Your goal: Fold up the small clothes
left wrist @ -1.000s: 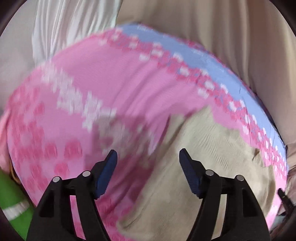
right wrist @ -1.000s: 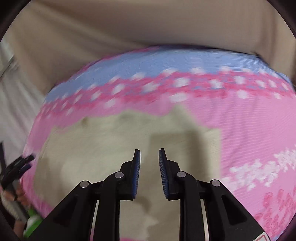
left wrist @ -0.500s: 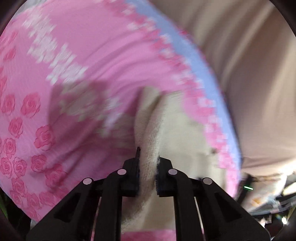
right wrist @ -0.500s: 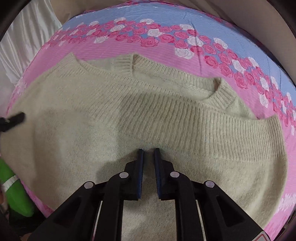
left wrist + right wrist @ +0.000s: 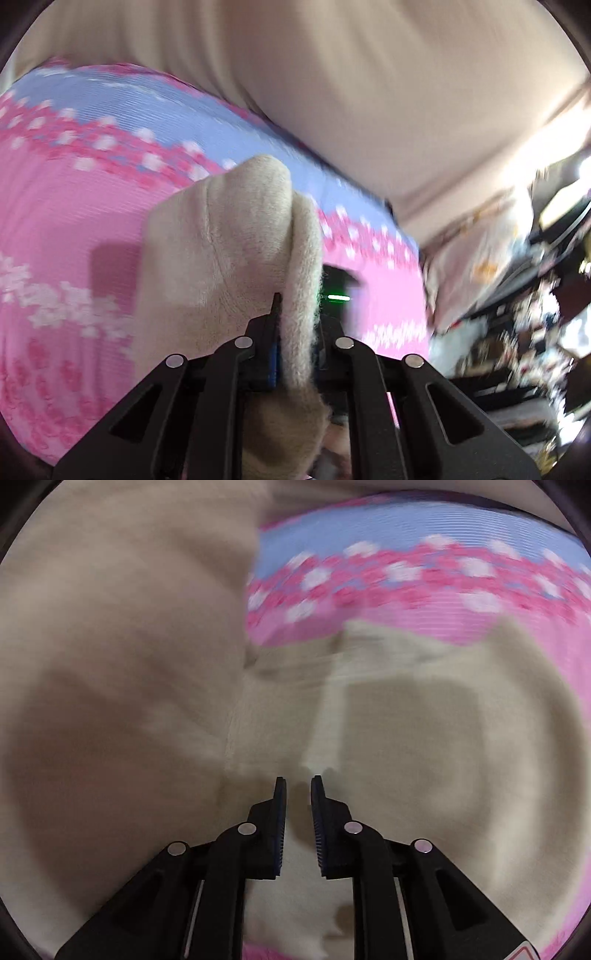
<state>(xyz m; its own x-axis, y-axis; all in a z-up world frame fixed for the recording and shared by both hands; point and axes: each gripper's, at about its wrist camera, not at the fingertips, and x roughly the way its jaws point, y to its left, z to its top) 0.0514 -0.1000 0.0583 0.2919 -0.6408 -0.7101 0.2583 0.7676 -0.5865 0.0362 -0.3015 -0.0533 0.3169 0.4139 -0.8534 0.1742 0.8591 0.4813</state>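
A beige knit sweater [image 5: 424, 738] lies on a pink and blue rose-print sheet [image 5: 406, 576]. My left gripper [image 5: 297, 306] is shut on a fold of the sweater [image 5: 221, 240] and holds it up off the sheet [image 5: 55, 221], with the cloth bunched between the pads. In the right wrist view a blurred, raised beige flap [image 5: 110, 664] fills the left side. My right gripper [image 5: 298, 781] points down just above the flat part of the sweater. Its jaws are opening, a narrow gap shows between them, and no cloth is pinched in it.
A beige backdrop [image 5: 369, 92] rises behind the sheet. Past the sheet's right edge stands blurred household clutter [image 5: 535, 295]. A dark object with a green light [image 5: 338, 295] shows just behind the lifted fold.
My left gripper shut on the sweater's edge, then lifted it and swung it across. The right gripper came down closer to the sweater and its jaws parted slightly.
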